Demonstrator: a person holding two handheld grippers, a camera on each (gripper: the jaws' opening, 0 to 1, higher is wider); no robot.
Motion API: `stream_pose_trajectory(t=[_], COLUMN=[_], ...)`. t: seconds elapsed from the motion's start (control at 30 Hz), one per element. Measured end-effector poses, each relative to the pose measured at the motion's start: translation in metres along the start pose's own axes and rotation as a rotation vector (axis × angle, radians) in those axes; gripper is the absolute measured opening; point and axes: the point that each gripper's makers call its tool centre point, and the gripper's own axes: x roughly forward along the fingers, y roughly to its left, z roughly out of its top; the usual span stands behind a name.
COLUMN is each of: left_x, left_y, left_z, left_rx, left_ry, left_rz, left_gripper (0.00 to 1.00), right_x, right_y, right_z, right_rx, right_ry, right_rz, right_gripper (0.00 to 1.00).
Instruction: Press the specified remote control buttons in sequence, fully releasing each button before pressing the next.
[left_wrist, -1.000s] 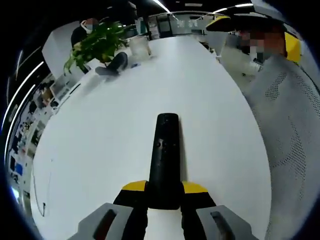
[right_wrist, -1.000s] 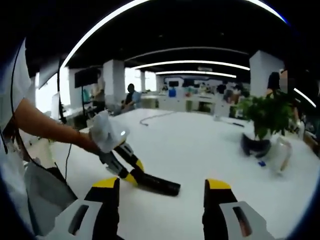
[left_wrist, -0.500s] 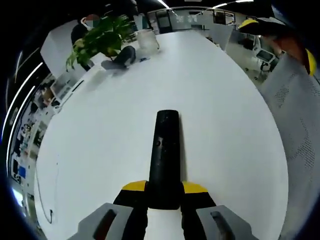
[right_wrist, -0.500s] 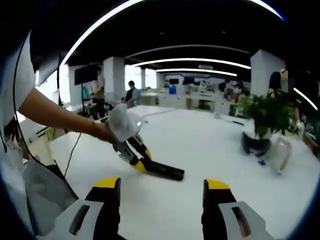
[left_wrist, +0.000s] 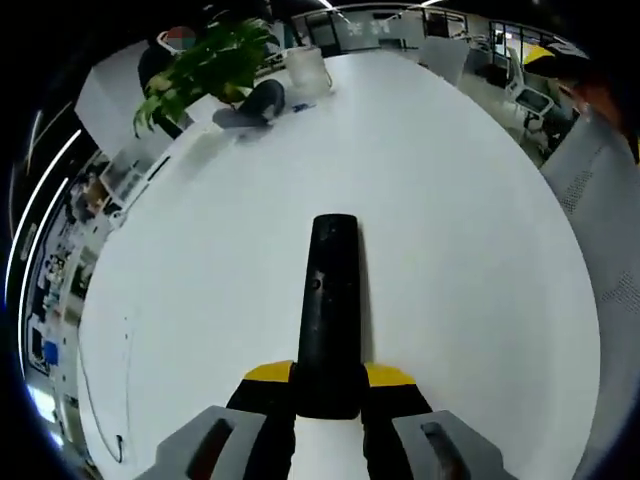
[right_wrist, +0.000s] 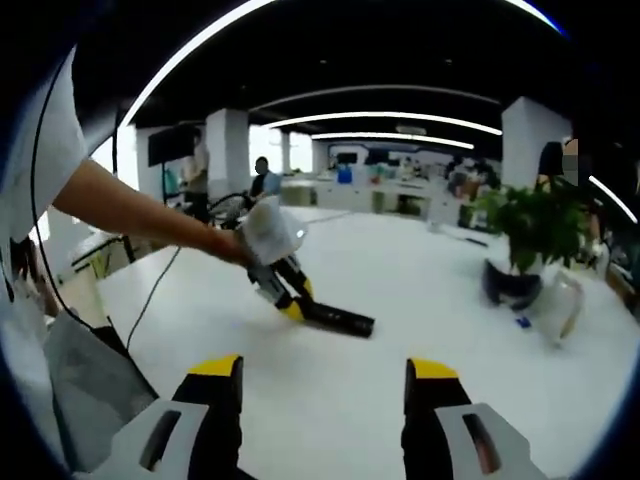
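In the left gripper view, the left gripper (left_wrist: 328, 385) is clamped on the near end of a black remote control (left_wrist: 328, 310), its yellow-tipped jaws pressed against both sides. The remote runs straight up from the bottom centre to the middle of the frame, above the white table (left_wrist: 450, 230); whether it touches the surface cannot be told. At the upper left, a potted plant (left_wrist: 205, 70) stands near the table's far edge, with a clear container (left_wrist: 308, 70) just to its right.

In the right gripper view, the right gripper (right_wrist: 325, 385) stands with jaws apart at the bottom of the frame, nothing between them. Left of centre, the person's arm (right_wrist: 140, 210) reaches in from the left edge, carrying the left gripper (right_wrist: 295, 305), which holds the remote control (right_wrist: 340, 320) just above the table (right_wrist: 400, 290). The plant (right_wrist: 525, 225) sits at the right, the clear container (right_wrist: 560, 305) beside it.
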Motion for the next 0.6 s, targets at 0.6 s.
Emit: stream_pose_trajectory(t=[0.6], left_x=[0.01], left_y=[0.045], left_z=[-0.007], left_rx=[0.013], left_ry=[0.038], left_rz=[0.022], left_gripper=[0.23], right_x=[0.003], right_y=[-0.001], right_z=[-0.006], right_rx=[0.006], right_ry=[0.03], right_rz=[-0.006], right_gripper=[0.62])
